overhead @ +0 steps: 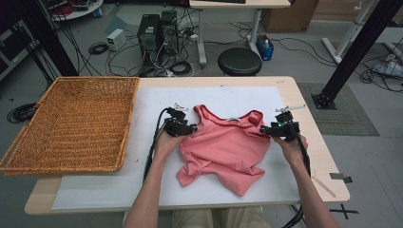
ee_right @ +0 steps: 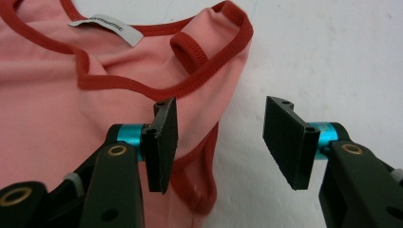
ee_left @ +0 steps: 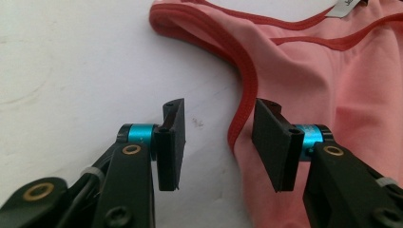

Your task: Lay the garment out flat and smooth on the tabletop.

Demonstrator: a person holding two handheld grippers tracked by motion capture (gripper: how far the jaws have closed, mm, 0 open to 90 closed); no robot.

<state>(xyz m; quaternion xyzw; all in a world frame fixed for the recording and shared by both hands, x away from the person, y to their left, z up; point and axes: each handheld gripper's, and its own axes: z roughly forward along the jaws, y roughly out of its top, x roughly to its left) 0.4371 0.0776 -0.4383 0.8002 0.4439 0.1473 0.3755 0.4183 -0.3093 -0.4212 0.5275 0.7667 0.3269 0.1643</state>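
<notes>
Right, the pink tank top point(overhead: 223, 145) lies on the white mat point(overhead: 95, 190) just right of the wicker basket point(overhead: 71, 123), and I'll take that basket as my landmark throughout. The top's neck and straps point to the far edge of the table; its hem, the end nearest me, is rumpled and partly folded over itself.

My left gripper point(overhead: 194, 127) sits at the side of the shirt nearer the basket. In its own view the jaws stand apart, straddling the red-trimmed armhole edge point(ee_left: 237, 118) without pressing on it. My right gripper point(overhead: 263, 129) is at the side farther from the basket, and its jaws are apart too: one pad point(ee_right: 164, 142) hovers over the cloth beside the armhole binding, the other over bare mat. So neither one is clamped on anything.

I judge this shirt to be light, thin and completely limp. It won't hold a shape, it will sag between any two points I lift, and a loose layer may slide off the one beneath. Nothing fragile here, and the knit should not be slippery against the ribbed pads.

The best hold, I think, is the stitched red binding at each armhole or the shoulder strap point(ee_right: 190, 50): it is thicker, doubled, and gives the pads something firm. I'd pinch both layers together, one side each.
</notes>
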